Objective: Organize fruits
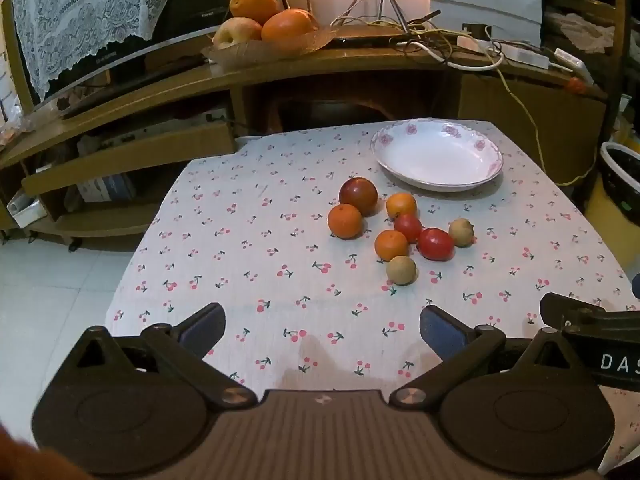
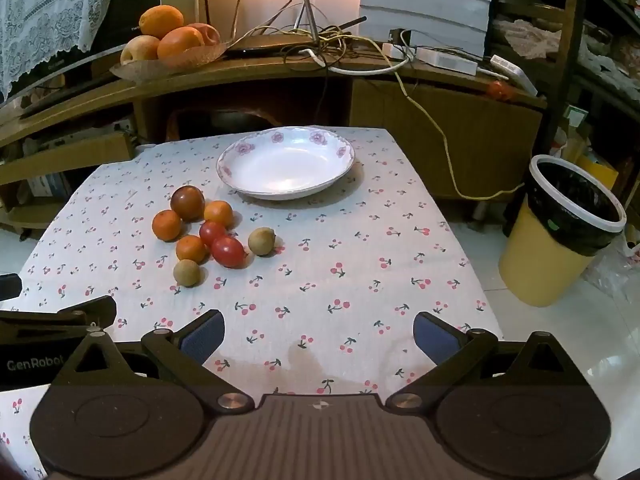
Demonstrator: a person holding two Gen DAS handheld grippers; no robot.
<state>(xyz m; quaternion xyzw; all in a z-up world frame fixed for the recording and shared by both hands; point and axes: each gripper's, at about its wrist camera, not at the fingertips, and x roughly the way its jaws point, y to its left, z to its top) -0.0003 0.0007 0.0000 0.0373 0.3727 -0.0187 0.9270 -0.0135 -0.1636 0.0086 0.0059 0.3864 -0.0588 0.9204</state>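
Observation:
Several small fruits lie clustered on the cherry-print tablecloth [image 1: 248, 264]: a dark red plum [image 1: 358, 196] [image 2: 187, 203], three small oranges [image 1: 345, 221] [image 2: 166, 225], two red tomatoes [image 1: 435, 243] [image 2: 228, 251] and two brown longans [image 1: 401, 270] [image 2: 186, 273]. Behind them sits a white plate with pink flowers [image 1: 438, 160] [image 2: 285, 163], with nothing in it. My left gripper [image 1: 322, 326] hovers open over the near edge of the table, well short of the fruits. My right gripper [image 2: 318, 334] is open too, beside it to the right.
A wooden shelf behind the table carries a basket of big oranges and an apple [image 1: 260, 26] [image 2: 170, 46], tangled cables [image 2: 340, 52] and a power strip. A yellow bin with a black liner [image 2: 560, 232] stands on the floor right of the table.

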